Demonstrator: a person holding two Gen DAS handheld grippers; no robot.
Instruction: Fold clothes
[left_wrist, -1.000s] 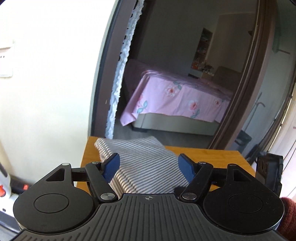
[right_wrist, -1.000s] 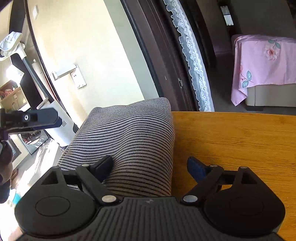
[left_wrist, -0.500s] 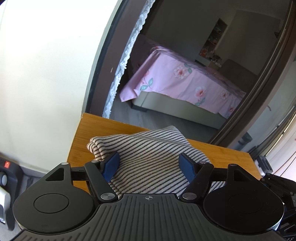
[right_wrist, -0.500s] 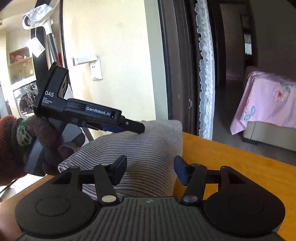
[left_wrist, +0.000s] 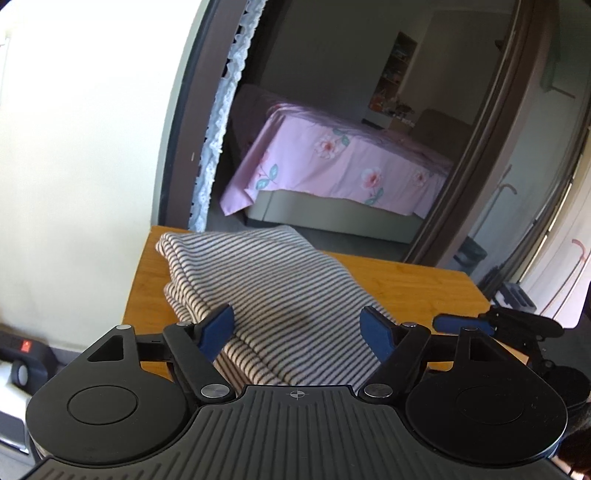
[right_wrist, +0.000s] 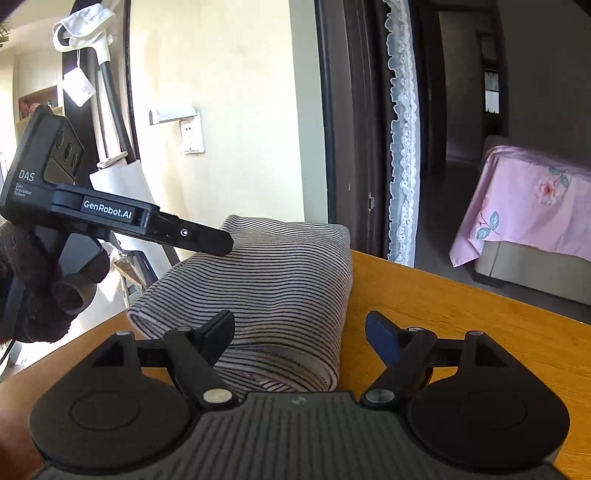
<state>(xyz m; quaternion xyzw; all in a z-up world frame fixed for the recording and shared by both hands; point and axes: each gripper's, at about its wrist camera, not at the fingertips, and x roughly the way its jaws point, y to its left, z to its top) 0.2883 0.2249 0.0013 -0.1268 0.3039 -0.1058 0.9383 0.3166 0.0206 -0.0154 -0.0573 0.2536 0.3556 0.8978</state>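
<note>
A folded grey-and-white striped garment (left_wrist: 288, 295) (right_wrist: 280, 288) lies on the left end of a wooden table (left_wrist: 406, 280) (right_wrist: 461, 317). My left gripper (left_wrist: 297, 330) is open, and its blue pads (left_wrist: 218, 326) straddle the garment's near edge without pinching it. In the right wrist view the left gripper (right_wrist: 221, 245) hovers at the garment's upper left edge, held by a gloved hand (right_wrist: 55, 291). My right gripper (right_wrist: 301, 336) is also open at the garment's other end, one finger over the cloth and one over bare wood. It shows in the left wrist view as the right gripper (left_wrist: 454, 323) at the table's right.
Behind the table is a dark door frame (right_wrist: 354, 147) with a lace curtain (right_wrist: 402, 129). Beyond it stands a bed with a pink flowered sheet (left_wrist: 343, 162). A wall socket (right_wrist: 192, 136) and a white appliance (right_wrist: 122, 181) are at the left. The table's right half is bare wood.
The left gripper has come in from the far left to the garment's edge. The right gripper has risen and tilted up. The garment stays folded, and both grippers stay open.
</note>
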